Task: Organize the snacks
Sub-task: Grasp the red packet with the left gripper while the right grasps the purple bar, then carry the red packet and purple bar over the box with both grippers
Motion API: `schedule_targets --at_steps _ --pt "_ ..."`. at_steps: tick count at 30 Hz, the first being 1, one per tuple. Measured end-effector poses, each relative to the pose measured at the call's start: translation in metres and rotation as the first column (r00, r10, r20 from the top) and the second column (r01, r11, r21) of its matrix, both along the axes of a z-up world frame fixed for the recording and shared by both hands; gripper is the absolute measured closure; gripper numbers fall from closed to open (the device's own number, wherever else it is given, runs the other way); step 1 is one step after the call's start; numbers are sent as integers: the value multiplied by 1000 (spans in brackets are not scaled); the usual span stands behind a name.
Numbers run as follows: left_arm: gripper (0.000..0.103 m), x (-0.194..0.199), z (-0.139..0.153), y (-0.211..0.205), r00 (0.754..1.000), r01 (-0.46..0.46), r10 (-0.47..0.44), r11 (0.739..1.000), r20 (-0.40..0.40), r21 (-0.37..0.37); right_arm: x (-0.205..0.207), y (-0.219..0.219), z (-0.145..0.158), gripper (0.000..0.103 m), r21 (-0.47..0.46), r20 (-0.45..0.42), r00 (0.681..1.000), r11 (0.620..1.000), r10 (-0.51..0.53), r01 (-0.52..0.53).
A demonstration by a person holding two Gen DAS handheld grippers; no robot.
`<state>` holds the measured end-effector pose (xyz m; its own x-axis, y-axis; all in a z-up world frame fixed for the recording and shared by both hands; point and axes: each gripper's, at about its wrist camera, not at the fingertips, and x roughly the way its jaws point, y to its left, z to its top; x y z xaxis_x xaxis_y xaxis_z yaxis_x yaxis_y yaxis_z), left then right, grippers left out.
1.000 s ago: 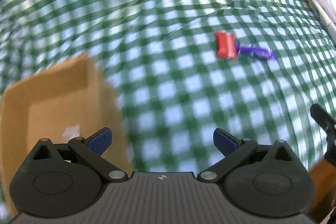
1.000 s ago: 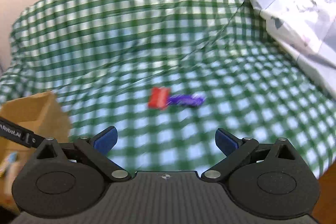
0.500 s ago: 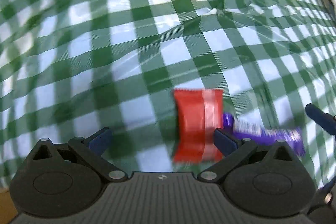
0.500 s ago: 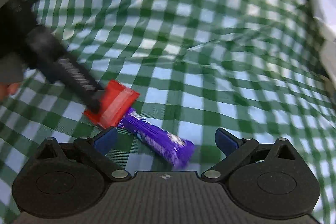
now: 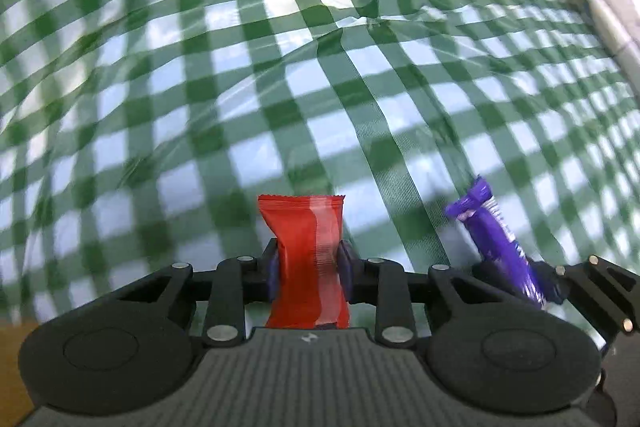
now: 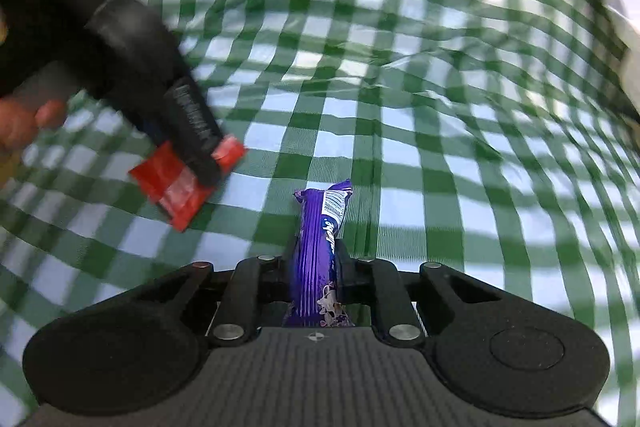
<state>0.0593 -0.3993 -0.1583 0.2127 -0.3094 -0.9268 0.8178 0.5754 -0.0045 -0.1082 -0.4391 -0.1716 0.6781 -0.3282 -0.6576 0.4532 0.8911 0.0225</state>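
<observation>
My left gripper (image 5: 308,273) is shut on a red snack packet (image 5: 306,251), which stands upright between the fingers above the checked cloth. My right gripper (image 6: 314,275) is shut on a purple candy bar (image 6: 318,247), held lengthwise and pointing forward. In the left wrist view the purple bar (image 5: 500,247) shows at the lower right, pinched in the right gripper. In the right wrist view the left gripper (image 6: 200,163) comes in from the upper left with the red packet (image 6: 180,183) in it.
A wrinkled green-and-white checked cloth (image 5: 320,67) covers the surface. A pale printed fabric (image 6: 616,7) lies along the right edge. A corner of a brown cardboard box (image 5: 12,367) shows at the lower left of the left wrist view.
Both grippers moved down to the two snacks and shut on them, left on the red packet, right on the purple bar. The two snacks, which lay touching, are now apart.
</observation>
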Motion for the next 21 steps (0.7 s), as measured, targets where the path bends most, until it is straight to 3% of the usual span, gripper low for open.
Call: schedule_targets --at_steps 6,10,21 --pt "71 -50 53 101 999 -6 3 998 -50 -62 -54 56 52 86 65 113 988 993 -102 95" --pt "71 -82 83 167 999 -26 24 997 -29 -75 -87 98 86 86 96 172 979 991 -108 92" --pt "71 -143 166 341 989 -135 143 981 47 -142 -128 251 157 86 80 242 963 987 118 -141"
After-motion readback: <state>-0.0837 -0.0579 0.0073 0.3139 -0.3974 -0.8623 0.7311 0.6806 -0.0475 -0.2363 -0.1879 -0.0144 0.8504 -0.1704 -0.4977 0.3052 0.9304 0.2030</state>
